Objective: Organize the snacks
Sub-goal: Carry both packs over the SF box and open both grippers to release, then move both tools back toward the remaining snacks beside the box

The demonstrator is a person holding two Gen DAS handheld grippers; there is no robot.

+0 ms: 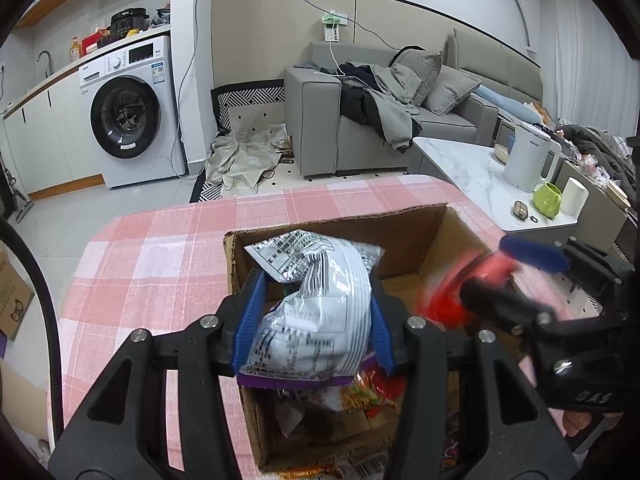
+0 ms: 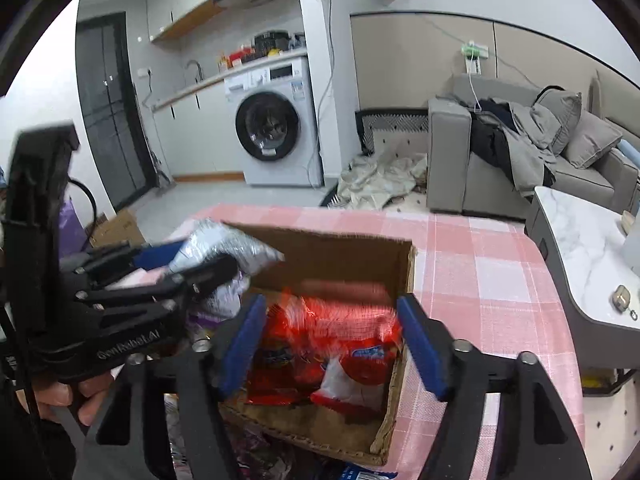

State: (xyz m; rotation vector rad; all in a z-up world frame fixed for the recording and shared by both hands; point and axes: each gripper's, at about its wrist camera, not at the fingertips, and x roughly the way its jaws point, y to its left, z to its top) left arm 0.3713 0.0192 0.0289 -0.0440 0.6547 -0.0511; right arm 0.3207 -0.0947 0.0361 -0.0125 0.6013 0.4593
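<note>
- Landmark: cardboard box on the pink checked tablecloth; both tools work over it.
- L gripper: blue pads sit against both sides of a silver snack bag, clamped on it w/ a narrow gap. Bag crumpled, held upright above the box's near-left part, printed back facing the cam.
- Under that bag, at the box's near end: a purple-edged pack and an orange-green snack pack, lying loose.
- R gripper: jaws apart, fairly wide. Red snack pack lies between the pads but they don't press it; clear gap on the right side. Pack blurred, appears to rest low in the box at the right wall.
- In the L view the R gripper comes in over the box's right rim, red pack a blur at its tips.
- In the R view a hand grips the L tool's handle, left of the box.
- Beyond the box: washer, grey sofa.
</note>
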